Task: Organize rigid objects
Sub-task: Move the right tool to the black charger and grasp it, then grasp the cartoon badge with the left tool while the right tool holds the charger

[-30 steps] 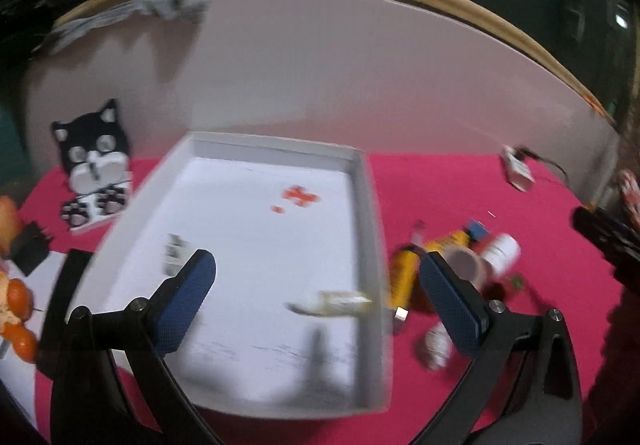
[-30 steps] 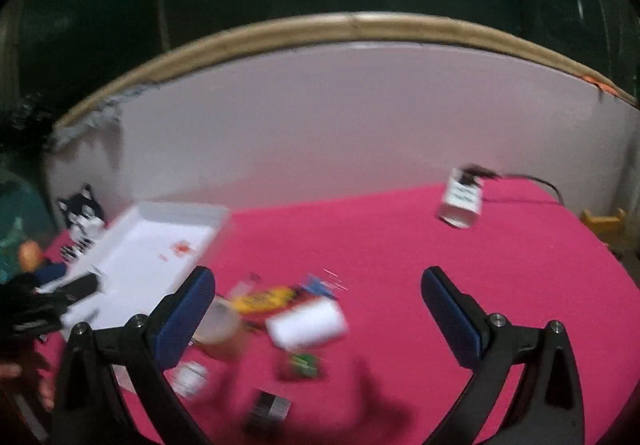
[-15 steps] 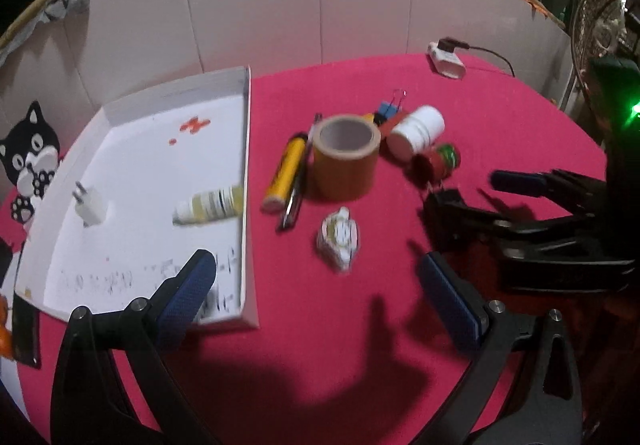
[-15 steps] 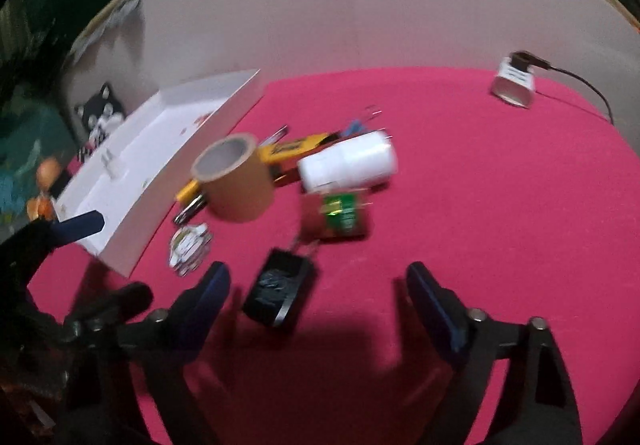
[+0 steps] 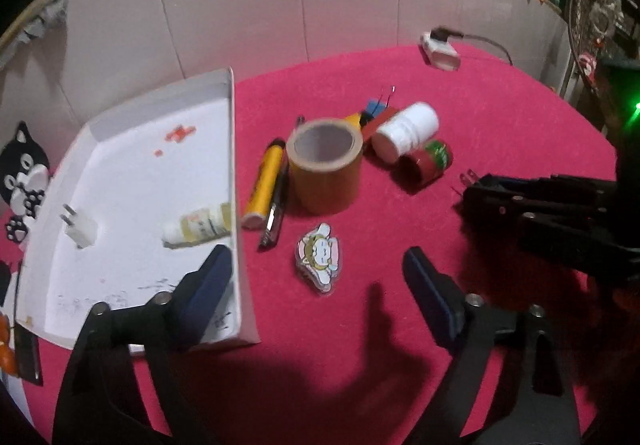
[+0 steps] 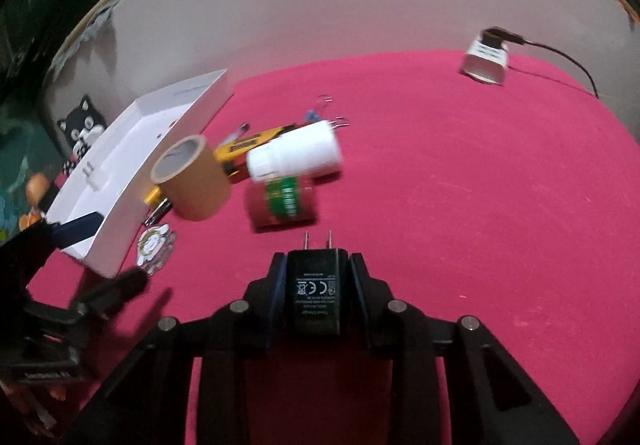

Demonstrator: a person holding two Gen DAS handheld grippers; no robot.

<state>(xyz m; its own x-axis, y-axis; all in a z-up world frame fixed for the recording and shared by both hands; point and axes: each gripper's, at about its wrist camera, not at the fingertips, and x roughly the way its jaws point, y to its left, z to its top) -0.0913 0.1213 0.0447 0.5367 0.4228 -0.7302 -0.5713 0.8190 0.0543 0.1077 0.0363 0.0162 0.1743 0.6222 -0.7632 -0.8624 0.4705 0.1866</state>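
Right jaws (image 6: 316,285): I clamp the black plastic two-prong charger (image 6: 315,291), prongs pointing forward.
Charger label: CE mark readable; small print too blurred.
Left jaws (image 5: 316,281): apart, over the pink desk (image 5: 500,117).

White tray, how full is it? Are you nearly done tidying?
Not nearly. The shallow white cardboard tray holds only a white plug adapter and a small dropper bottle. The right claw grips a black charger. The brown tape roll, white pill bottle and yellow tube wait on the cloth.

matt red cloth (image 6: 460,185), glossy plastic charger (image 6: 316,291)
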